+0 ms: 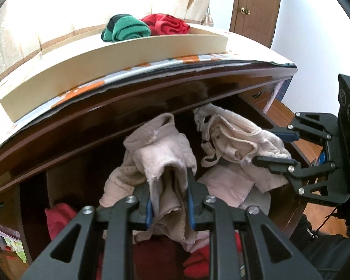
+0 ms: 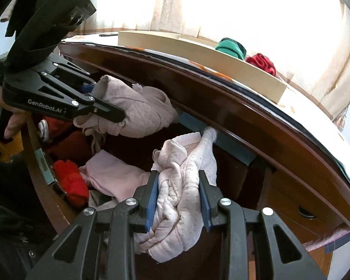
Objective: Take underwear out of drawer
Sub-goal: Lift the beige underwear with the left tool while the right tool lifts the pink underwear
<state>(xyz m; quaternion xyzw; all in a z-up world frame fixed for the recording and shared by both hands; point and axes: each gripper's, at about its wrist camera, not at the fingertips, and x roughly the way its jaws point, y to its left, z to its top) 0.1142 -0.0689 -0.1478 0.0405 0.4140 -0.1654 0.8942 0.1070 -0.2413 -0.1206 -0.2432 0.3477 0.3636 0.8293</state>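
Two grippers each clamp one pale garment above the open drawer [image 2: 44, 161]: left gripper [image 1: 169, 186] nearly closed on beige underwear [image 1: 161, 154], right gripper [image 2: 178, 186] partly closed on dotted pink underwear [image 2: 184, 182].

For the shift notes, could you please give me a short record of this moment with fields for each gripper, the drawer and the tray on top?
left gripper: jaws shut on a beige garment, lifted above the drawer
right gripper: jaws shut on a pale pink dotted garment
drawer: open, with red cloth and pale pink clothes inside
tray: on the dresser top, holding a green striped roll and a red roll
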